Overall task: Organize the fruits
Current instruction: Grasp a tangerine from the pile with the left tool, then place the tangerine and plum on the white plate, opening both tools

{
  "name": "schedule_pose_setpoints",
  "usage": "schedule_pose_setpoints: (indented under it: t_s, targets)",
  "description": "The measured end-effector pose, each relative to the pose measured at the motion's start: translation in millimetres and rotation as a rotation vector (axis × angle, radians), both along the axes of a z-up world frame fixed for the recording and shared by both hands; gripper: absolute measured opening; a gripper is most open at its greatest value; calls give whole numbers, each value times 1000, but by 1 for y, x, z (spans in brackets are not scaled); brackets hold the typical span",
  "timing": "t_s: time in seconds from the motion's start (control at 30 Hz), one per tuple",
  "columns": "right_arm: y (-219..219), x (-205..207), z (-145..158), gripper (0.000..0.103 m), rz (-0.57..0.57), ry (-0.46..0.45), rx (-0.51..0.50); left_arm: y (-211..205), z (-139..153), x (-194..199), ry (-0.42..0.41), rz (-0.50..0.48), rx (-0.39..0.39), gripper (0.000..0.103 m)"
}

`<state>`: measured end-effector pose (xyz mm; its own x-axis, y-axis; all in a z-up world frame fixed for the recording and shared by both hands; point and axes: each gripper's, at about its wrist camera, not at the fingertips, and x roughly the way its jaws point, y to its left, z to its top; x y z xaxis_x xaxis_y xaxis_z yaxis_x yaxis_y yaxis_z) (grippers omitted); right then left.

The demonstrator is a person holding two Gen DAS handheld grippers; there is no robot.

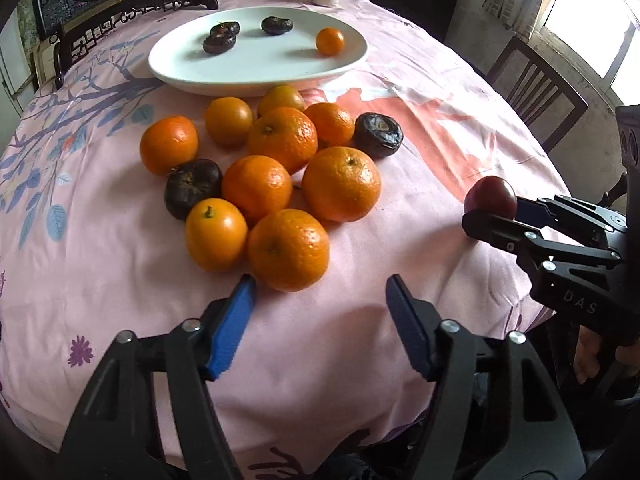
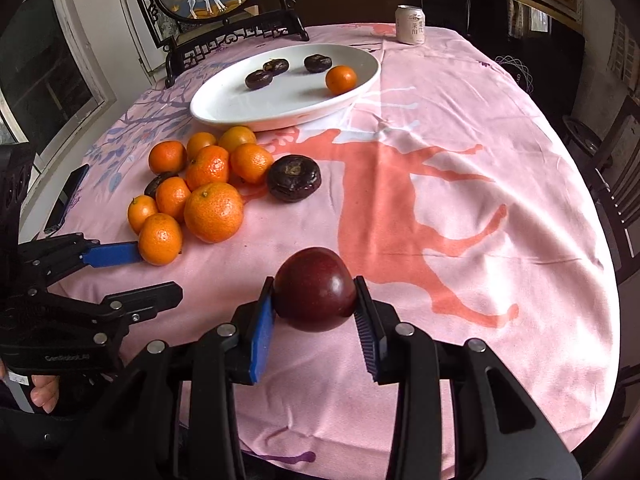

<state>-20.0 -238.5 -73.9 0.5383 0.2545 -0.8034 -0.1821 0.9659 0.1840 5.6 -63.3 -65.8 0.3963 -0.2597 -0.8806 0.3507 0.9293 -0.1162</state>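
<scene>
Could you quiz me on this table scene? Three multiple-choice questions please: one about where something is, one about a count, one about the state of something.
1. Where does the drink can stand?
A. On the plate
B. At the far edge of the table, beyond the plate
C. Among the oranges

2. How many fruits lie on the white plate?
A. Two
B. Four
C. Six

3. What is the right gripper doing?
A. Clamping a dark red fruit
B. Hanging open and empty
C. Holding an orange

Answers:
1 B, the can sits past the plate near the tablecloth's far edge.
2 B, three dark fruits and one orange.
3 A, both pads press on the dark red fruit.
</scene>
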Motion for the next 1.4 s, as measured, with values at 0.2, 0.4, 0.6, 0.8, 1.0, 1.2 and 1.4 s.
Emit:
schedule_pose_setpoints:
  t_s: [0.2,0.4,0.6,0.8,1.0,1.2,1.4]
  targets:
    - [-11,-4,2,38,-1,-13,31,-5,-5,16,-15,68,36,56]
    - [-14,-6,6,38,-11,-21,41,-2,-2,15,-28,83,47,39]
    - [-5,-1,10,38,3,-18,34,2,9,5,-53,66,24,39]
    - [10,6,17,38,20,-25,14,19,30,6,-84,66,-20,39]
    - [23,29,32,38,51,-35,1,40,56,34,-128,95,-52,39]
    - [38,93,62,38,123,-81,11,53,83,112,-174,142,-23,39]
    - [65,196,64,38,166,-64,-2,54,75,224,-135,217,21,39]
